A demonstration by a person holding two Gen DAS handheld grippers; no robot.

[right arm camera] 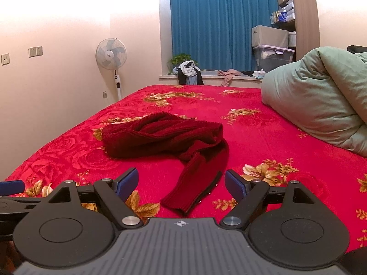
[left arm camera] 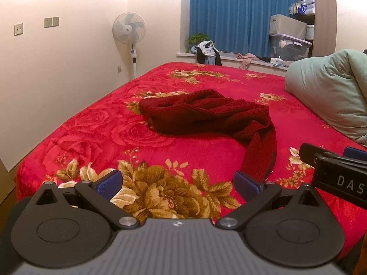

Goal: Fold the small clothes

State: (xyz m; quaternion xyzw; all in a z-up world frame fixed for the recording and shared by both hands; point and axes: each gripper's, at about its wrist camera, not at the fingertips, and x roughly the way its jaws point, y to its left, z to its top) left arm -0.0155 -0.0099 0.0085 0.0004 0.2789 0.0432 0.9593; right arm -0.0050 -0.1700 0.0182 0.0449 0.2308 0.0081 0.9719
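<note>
Plainly, nothing is folded yet: the dark red knitted sweater point(left arm camera: 206, 114) lies crumpled in a heap on the red floral blanket point(left arm camera: 96, 123) of the bed, toward its middle, with one sleeve point(right arm camera: 197, 183) trailing out of the heap toward the near edge.

Both tongs hover low over the near end of the bed, side by side, and both are released, their blue pads spread wide with nothing between them. The left tongs point(left arm camera: 177, 183) face a gold flower in the print; the sleeve's cuff ends just to the right of the right pad, so the garment lies ahead and to the right of them. The right tongs point(right arm camera: 181, 183) are lined up with the sleeve itself: in the right wrist view the cuff lies between the two spread pads, slightly nearer the right one, and whether it touches either pad I cannot tell.

That sleeve is the relation that matters. Its long axis runs from the cuff, near the tongs, away and a little to the right, up into the heap, whose bulk sits farther off and to the left. The right hand is therefore the nearer one to the cuff, and probably the one to take it; the left would have to reach farther, past the sleeve, for the body of the sweater.

A green duvet point(right arm camera: 321, 96) is piled at the right side of the bed, well apart from the garment.
</note>
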